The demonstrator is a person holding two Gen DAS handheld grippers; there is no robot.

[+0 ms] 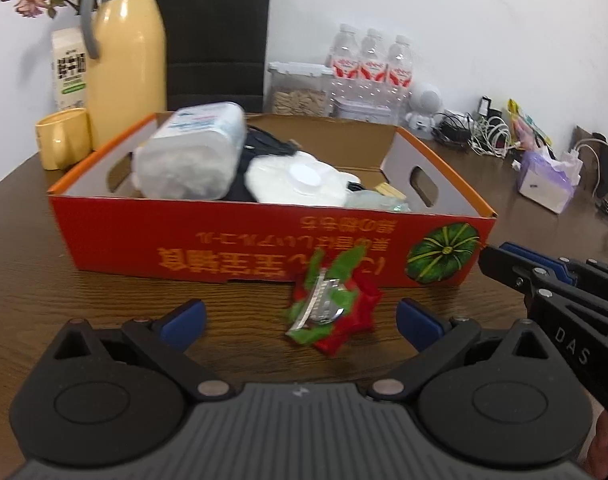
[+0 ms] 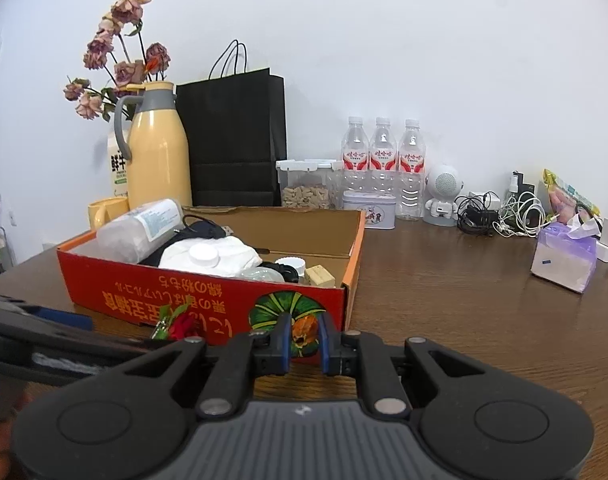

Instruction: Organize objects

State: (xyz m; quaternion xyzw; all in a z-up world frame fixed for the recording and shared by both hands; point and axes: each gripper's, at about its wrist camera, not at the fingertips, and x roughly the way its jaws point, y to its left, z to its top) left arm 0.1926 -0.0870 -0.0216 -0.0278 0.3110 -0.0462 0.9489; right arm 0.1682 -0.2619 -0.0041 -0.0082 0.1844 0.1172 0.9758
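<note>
While both my grippers hover low over the brown table (image 1: 44, 248), the red cardboard box (image 1: 224, 232) stands straight ahead and fills the way forward, its printed side wall facing me. It already holds a clear plastic jar (image 1: 192, 148) lying on its side, a white pouch with a round cap (image 1: 300, 180) and dark cables. Behind it stand a yellow thermos jug (image 1: 124, 60), a yellow cup (image 1: 62, 136), a black paper bag (image 1: 216, 32) and three water bottles (image 1: 369, 60); a purple tissue pack (image 1: 547, 180) sits well off to the right.

A crumpled red-and-green wrapper (image 1: 331, 312), with something silvery in it, lies on the table just in front of the box wall. Its long axis runs slantwise, from the box down toward me.

My left gripper (image 1: 302, 320) has its fingers spread wide, with the wrapper between them and untouched. My right gripper (image 2: 305, 344) has its fingers drawn nearly together on nothing, pointing at the pumpkin picture (image 2: 292, 312) on the box.
</note>
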